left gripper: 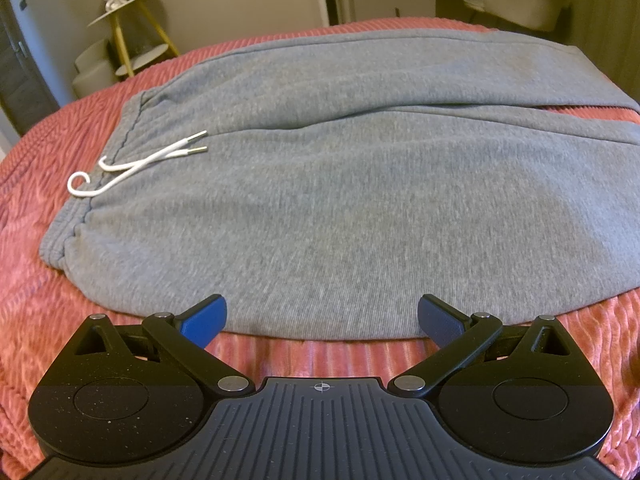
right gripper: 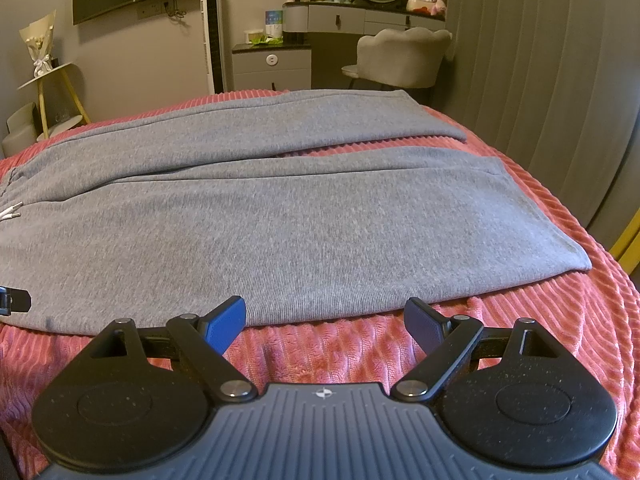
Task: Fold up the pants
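Grey sweatpants (left gripper: 340, 184) lie spread flat on a coral ribbed bedspread (left gripper: 48, 152), waistband to the left with a white drawstring (left gripper: 132, 166) lying on it. In the right wrist view the pants (right gripper: 304, 220) show both legs running right, side by side, hems at the right. My left gripper (left gripper: 322, 316) is open at the pants' near edge by the hip, blue pads wide apart, nothing between them. My right gripper (right gripper: 324, 320) is open just short of the near leg's edge. A tip of the left gripper (right gripper: 14, 300) shows at the far left.
The bedspread (right gripper: 560, 320) drops off at the right, near grey curtains (right gripper: 540, 80). Beyond the bed stand a gold-legged side table with a bouquet (left gripper: 120, 16), a bedside cabinet (right gripper: 272, 66), an upholstered chair (right gripper: 400, 56) and a vanity (right gripper: 360, 16).
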### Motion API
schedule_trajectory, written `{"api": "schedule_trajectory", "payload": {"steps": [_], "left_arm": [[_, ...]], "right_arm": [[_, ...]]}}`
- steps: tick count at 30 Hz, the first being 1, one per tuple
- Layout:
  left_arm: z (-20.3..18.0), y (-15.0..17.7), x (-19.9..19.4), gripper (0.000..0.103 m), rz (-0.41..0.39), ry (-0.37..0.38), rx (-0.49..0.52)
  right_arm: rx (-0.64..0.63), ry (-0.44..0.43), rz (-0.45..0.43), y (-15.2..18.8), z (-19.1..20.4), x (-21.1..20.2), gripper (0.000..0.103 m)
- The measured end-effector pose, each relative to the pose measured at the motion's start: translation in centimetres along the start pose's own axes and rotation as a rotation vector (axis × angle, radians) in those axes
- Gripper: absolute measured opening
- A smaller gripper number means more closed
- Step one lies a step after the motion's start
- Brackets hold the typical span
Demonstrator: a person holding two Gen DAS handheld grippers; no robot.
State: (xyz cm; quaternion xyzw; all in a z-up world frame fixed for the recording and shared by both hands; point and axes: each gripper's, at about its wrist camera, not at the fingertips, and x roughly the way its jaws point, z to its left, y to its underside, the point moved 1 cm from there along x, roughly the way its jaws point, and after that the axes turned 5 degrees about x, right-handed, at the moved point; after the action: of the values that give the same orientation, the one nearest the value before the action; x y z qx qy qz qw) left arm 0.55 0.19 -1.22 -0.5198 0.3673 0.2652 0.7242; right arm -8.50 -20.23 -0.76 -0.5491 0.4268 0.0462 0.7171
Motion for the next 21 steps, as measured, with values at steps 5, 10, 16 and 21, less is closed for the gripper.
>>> {"api": "schedule_trajectory", "payload": {"steps": [5, 10, 16, 21], "left_arm": [[0.00, 0.04, 0.03, 0.103, 0.001, -0.001, 0.000], [-0.02, 0.04, 0.06, 0.103, 0.004, -0.001, 0.001], [-0.02, 0.05, 0.11, 0.103, 0.007, -0.001, 0.002], [-0.03, 0.05, 0.12, 0.103, 0.007, -0.002, 0.002]], "right_arm": [[0.001, -0.001, 0.000, -0.01, 0.01, -0.01, 0.087], [0.000, -0.001, 0.002, 0.01, 0.04, -0.01, 0.087], [0.000, -0.002, 0.002, 0.01, -0.01, -0.01, 0.087], [0.001, -0.002, 0.002, 0.02, 0.00, -0.01, 0.087]]}}
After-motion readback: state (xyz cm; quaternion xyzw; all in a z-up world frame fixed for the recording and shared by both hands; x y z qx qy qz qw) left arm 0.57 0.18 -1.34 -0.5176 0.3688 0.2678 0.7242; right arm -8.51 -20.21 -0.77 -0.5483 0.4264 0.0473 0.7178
